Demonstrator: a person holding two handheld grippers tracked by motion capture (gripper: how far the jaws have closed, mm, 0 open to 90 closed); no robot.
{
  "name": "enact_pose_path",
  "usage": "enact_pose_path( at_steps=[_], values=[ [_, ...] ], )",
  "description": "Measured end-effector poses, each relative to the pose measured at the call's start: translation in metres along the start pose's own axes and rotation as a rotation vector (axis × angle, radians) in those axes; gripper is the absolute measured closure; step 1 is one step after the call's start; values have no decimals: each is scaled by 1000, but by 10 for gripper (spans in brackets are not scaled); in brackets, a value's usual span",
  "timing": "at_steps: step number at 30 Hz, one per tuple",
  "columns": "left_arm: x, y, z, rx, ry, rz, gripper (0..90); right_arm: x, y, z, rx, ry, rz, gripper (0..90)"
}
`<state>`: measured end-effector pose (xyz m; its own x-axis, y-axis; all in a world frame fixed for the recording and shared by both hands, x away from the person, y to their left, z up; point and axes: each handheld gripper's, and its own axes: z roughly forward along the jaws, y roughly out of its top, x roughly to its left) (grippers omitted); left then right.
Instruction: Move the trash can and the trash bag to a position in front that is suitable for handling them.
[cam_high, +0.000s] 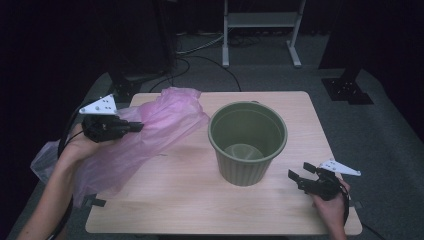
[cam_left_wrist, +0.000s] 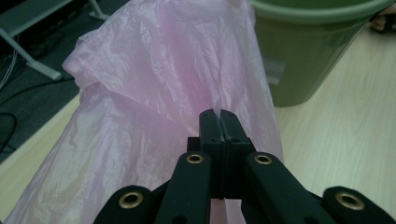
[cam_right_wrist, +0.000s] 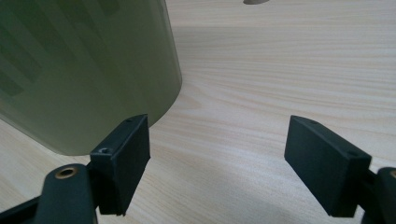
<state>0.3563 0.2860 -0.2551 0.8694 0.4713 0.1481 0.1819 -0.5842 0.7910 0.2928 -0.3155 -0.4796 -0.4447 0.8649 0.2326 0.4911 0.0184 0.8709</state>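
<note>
A thin pink plastic bag (cam_high: 150, 132) is lifted off the left half of the wooden table (cam_high: 200, 200), draping down and over the table's left edge. My left gripper (cam_high: 137, 126) is shut on a fold of the pink bag (cam_left_wrist: 159, 93), the film pinched between its jaws (cam_left_wrist: 220, 122). A green ribbed bucket (cam_high: 247, 140) stands upright and empty at the table's middle. My right gripper (cam_high: 300, 172) rests open near the table's front right, just right of the bucket. Between its pads (cam_right_wrist: 128, 154) is bare wood, with the bucket wall (cam_right_wrist: 88, 65) close on the left.
A white metal stand (cam_high: 262, 25) is on the floor beyond the table. Cables (cam_high: 200, 60) run across the grey floor behind it, and a dark equipment base (cam_high: 347, 90) sits at the back right. Black tape tabs (cam_high: 95, 201) mark the table's front corners.
</note>
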Motion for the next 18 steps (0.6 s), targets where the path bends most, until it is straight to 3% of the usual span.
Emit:
enact_pose_path(
  at_steps=[9,12,18],
  values=[
    [-8,33,-16,-6,-10,59,899,-2,0,2,9,2,-5,214],
    [-13,44,-19,-34,-37,79,900,-2,3,2,-1,1,-2,215],
    [-20,61,-16,-28,-72,115,900,-2,17,8,-22,-11,-18,225]
  ],
)
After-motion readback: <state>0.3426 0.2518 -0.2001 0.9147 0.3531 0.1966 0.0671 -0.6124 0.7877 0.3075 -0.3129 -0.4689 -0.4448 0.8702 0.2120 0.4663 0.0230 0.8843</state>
